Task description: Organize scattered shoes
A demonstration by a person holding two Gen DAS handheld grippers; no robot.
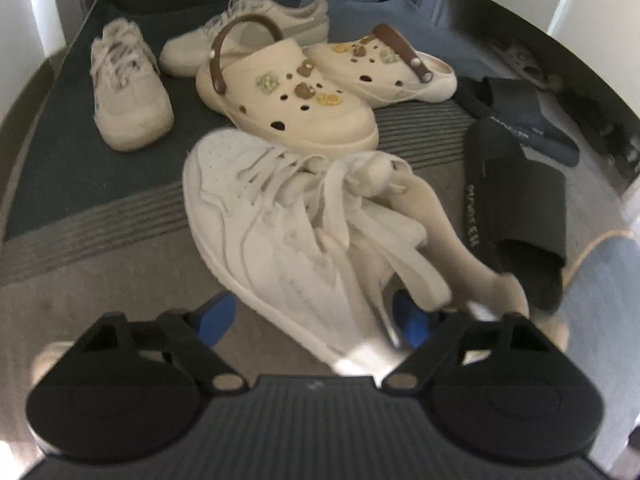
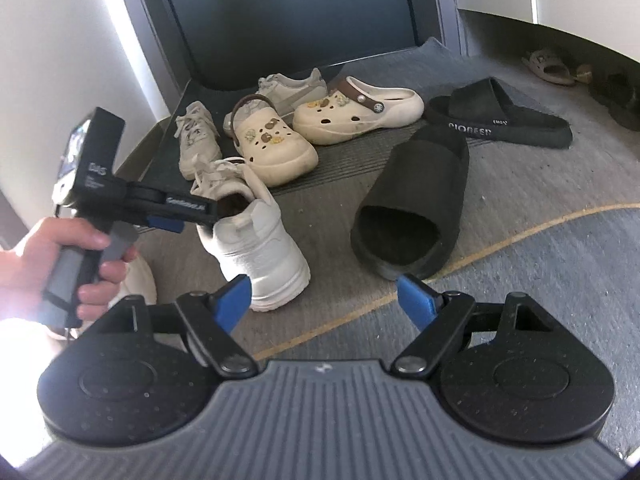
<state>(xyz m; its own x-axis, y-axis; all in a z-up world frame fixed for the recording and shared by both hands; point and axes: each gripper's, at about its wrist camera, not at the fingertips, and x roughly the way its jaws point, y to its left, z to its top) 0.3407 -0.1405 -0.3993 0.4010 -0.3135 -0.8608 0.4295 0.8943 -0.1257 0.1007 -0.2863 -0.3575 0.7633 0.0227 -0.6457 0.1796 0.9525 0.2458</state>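
A white lace-up sneaker stands on the grey carpet, its heel toward the right wrist camera. My left gripper is open at the sneaker's collar. One blue finger sits outside the sole and the other is by the shoe's opening. A hand holds that gripper. My right gripper is open over the carpet with nothing between its fingers. A black slide lies just ahead of it.
Two cream clogs with brown straps and two beige sneakers sit on a dark mat before a dark door panel. A second black slide lies at right, with other sandals beyond.
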